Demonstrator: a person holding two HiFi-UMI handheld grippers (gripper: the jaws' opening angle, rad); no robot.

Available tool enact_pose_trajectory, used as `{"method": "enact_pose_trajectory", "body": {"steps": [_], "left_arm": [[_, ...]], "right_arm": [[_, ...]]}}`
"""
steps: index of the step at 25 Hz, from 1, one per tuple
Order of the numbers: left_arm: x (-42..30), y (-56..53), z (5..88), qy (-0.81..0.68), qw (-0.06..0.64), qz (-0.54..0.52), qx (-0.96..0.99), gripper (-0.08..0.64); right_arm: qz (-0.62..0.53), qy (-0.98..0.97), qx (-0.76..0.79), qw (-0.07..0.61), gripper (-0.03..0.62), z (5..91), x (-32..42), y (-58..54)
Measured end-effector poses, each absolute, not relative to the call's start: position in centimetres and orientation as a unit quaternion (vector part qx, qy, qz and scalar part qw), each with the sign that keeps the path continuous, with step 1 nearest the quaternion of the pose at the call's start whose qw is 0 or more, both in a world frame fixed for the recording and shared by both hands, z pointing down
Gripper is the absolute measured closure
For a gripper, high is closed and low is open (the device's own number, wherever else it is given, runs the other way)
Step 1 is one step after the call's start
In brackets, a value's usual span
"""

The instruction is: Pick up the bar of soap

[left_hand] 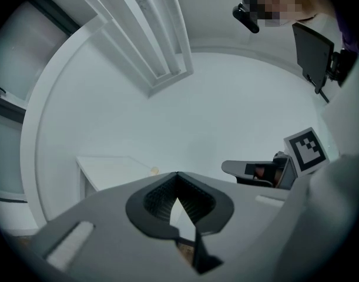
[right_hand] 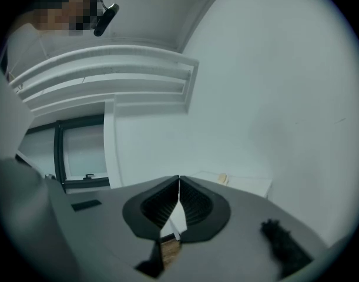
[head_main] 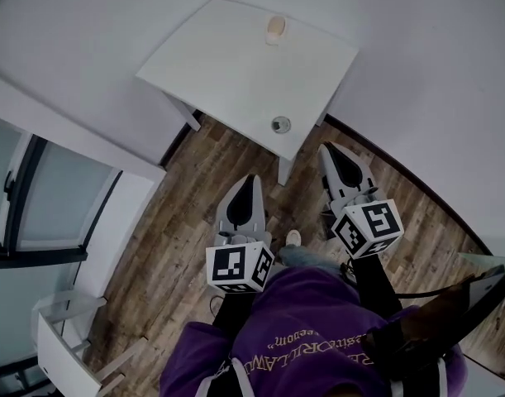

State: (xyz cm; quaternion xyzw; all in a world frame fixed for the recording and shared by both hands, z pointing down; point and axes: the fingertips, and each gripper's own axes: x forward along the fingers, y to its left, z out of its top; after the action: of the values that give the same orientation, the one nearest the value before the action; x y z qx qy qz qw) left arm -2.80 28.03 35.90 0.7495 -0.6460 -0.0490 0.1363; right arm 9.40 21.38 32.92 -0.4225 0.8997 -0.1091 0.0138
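- The bar of soap (head_main: 274, 30) lies near the far edge of the desk (head_main: 235, 64), pale and with nothing beside it. A small round grey object (head_main: 281, 124) sits close to the desk's near corner.
- The left claw (head_main: 250, 180) and the right claw (head_main: 327, 149) are both short of the desk, over the wooden floor (head_main: 194, 213) on its near side. Each has its jaws pressed together on nothing.
- The step in hand looks like the approach. Neither claw is within reach of the soap, so the person needs to come right up to the desk's near edge first.
- The right claw lies nearer the desk and seems the natural one to use. Its jaws must part before it arrives at the desk's far edge.
- Carry the claw above the desk, passing over the round object rather than knocking it.
- Soap is likely slick. Straddle its narrow sides, low against the desk, and close gently so it does not squirt off the desk's far edge.
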Motion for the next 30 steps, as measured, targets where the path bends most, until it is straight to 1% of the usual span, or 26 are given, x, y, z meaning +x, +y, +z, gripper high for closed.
{"method": "enact_pose_trajectory", "body": {"steps": [5,14,20,30], "left_arm": [[-1.6,25.0,36.4,-0.649,0.146,-0.062,0.744,0.552],[-1.0,21.6,37.1,-0.647,0.155,-0.055,0.745,0.552],[-1.2,17.4,37.3,-0.630,0.150,-0.053,0.760,0.552],[-4.5,7.4,36.6,-0.603,0.140,-0.045,0.784,0.552]], "right_arm": [[-0.113,0.898,-0.425,0.007,0.581,33.8,10.6,18.2],[-0.124,0.900,-0.419,-0.003,0.581,35.2,10.3,15.0],[-0.131,0.889,-0.438,0.009,0.581,35.7,10.2,11.5],[-0.130,0.877,-0.463,0.010,0.581,35.5,7.0,2.5]]}}
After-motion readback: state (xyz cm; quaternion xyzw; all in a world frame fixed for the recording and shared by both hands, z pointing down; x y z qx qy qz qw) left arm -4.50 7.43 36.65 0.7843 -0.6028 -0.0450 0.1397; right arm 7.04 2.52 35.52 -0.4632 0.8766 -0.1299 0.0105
